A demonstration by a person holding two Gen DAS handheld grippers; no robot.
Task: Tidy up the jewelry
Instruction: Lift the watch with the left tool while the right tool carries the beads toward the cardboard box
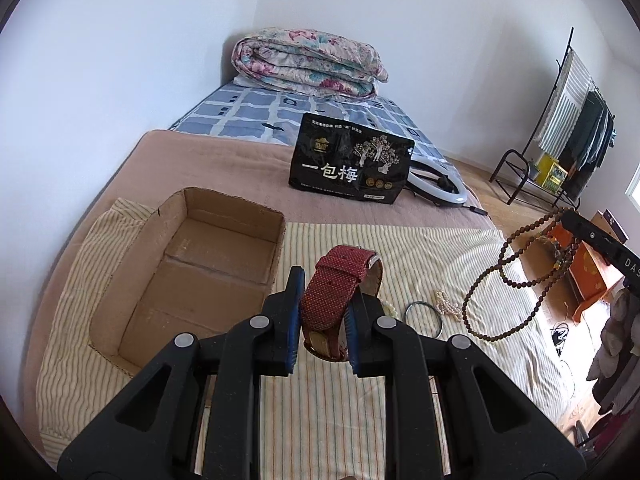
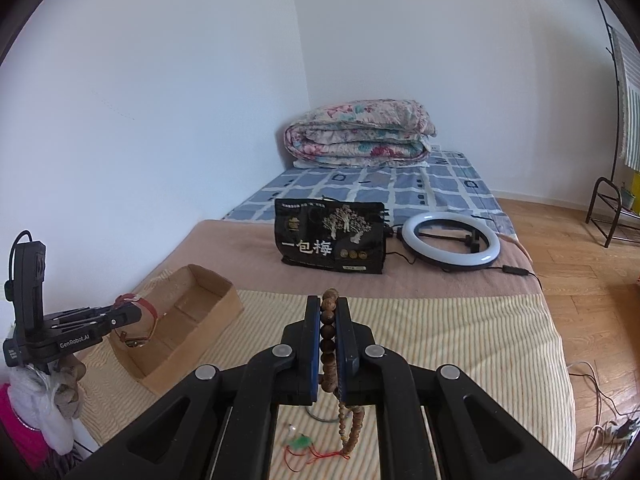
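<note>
Box (image 1: 192,280) lies ahead-left of left gripper (image 1: 322,320), which is clamped on red watch strap (image 1: 336,280), its length along the fingers. Right gripper (image 2: 328,332), pinched on brown bead string (image 2: 329,320), sits farther off.

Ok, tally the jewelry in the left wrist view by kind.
Watch: 1
Wooden bead strand: 1
Bangle: 1
Pale bead pieces: 2, one half hidden
Total: 5
</note>
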